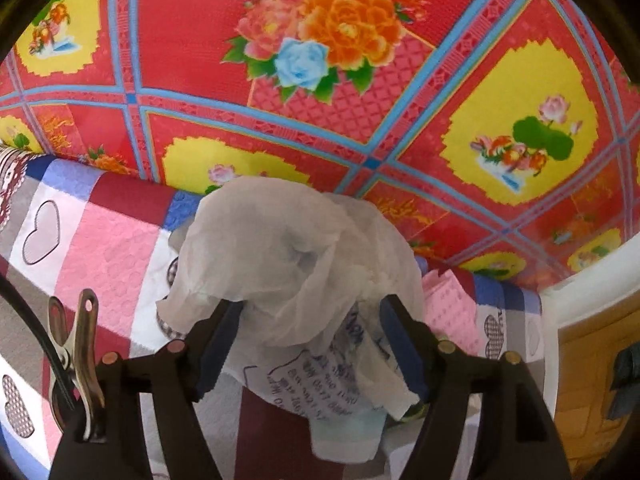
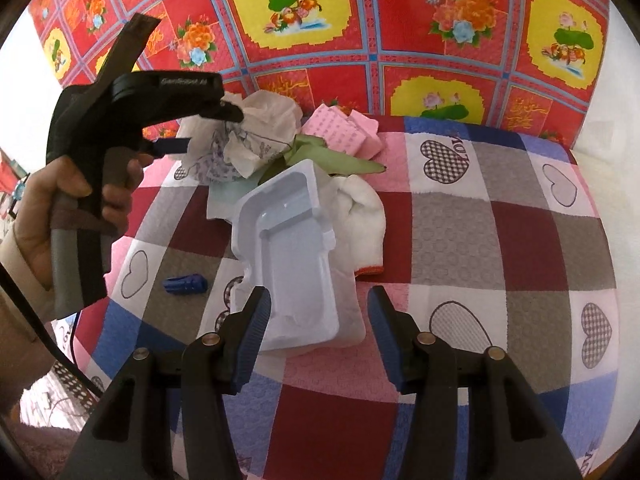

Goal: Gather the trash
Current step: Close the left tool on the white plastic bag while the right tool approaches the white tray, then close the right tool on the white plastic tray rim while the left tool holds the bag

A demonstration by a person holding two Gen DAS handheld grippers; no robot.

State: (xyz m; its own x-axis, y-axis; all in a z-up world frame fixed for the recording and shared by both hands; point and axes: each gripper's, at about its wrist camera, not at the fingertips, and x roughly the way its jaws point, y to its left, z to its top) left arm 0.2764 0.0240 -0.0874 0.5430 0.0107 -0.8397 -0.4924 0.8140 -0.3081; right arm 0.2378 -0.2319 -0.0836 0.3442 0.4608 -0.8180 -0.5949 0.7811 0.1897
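A crumpled white tissue and printed wrapper [image 1: 288, 264] fill the space between the fingers of my left gripper [image 1: 316, 344], whose jaws stand wide around the wad. In the right wrist view the left gripper [image 2: 208, 128] reaches into the same wad [image 2: 256, 136] at the back of the patchwork cloth. My right gripper [image 2: 316, 328] is open, its blue pads on either side of the near end of a white plastic tray [image 2: 292, 256]. A white cloth glove [image 2: 360, 216], a green paper scrap [image 2: 340, 160], pink sponge blocks [image 2: 344, 132] and a small blue plastic piece [image 2: 184, 283] lie around.
The trash lies on a checked heart-pattern cloth [image 2: 480, 216]. A red floral sheet [image 2: 360, 20] hangs behind it. A metal clip [image 1: 76, 344] sits on the left gripper. An orange cabinet [image 1: 592, 392] stands at the right in the left wrist view.
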